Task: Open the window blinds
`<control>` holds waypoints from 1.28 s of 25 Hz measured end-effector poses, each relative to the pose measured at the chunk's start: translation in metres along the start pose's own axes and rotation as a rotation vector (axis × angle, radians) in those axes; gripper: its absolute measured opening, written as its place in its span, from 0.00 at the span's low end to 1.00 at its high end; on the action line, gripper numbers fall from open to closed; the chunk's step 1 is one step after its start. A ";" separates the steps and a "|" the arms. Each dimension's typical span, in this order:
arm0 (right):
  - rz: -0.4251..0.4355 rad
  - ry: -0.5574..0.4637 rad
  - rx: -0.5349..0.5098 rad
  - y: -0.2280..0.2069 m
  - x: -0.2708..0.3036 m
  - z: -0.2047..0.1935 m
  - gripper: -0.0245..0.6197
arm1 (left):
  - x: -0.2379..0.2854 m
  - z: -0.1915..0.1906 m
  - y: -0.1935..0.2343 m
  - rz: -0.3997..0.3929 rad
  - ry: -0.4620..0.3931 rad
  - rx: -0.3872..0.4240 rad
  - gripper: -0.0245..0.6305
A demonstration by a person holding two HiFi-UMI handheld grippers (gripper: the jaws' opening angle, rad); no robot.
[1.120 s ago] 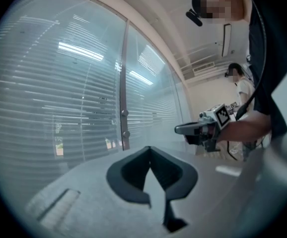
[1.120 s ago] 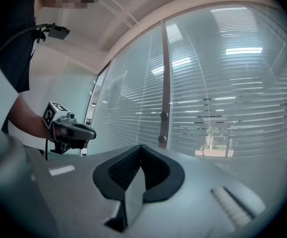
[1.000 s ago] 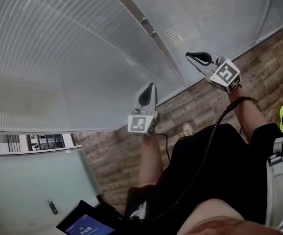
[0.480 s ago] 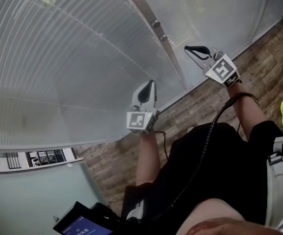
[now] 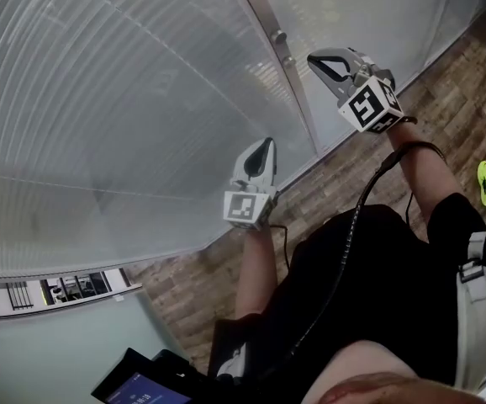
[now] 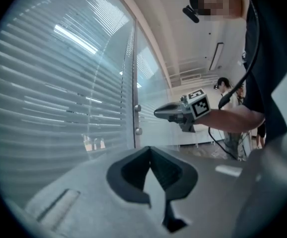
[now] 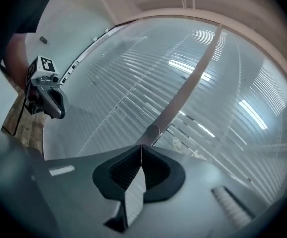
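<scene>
Plainly closed, empty: left gripper [image 5: 263,144], right gripper [image 5: 315,59] near blinds [image 5: 100,99] — slats hazy — top cut off.

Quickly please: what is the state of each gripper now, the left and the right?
Left gripper: closed, jaws together, holding nothing.
Right gripper: closed, jaws together, holding nothing.

Pale slatted window blinds [image 5: 125,99]: behind glass, left of grey metal frame post [image 5: 264,11]. Left tool [image 5: 264,146]: before blinds. Right tool [image 5: 313,58]: just right of post. Brown wood-plank floor [image 5: 327,192]: beneath both.
</scene>
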State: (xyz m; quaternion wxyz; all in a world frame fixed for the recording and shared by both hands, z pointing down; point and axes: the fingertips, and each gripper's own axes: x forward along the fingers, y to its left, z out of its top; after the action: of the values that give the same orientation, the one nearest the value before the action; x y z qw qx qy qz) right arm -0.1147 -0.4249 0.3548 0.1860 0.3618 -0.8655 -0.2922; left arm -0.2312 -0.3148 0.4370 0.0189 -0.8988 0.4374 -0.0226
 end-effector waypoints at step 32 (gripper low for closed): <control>-0.096 0.283 -0.619 -0.019 0.064 0.017 0.23 | -0.029 -0.020 0.009 -0.023 -0.031 -0.061 0.04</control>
State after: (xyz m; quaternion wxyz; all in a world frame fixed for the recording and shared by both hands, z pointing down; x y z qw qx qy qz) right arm -0.1571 -0.4762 0.3366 0.3910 0.3656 -0.6835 -0.4963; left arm -0.2574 -0.2984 0.4559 -0.0020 -0.9042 0.4271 0.0044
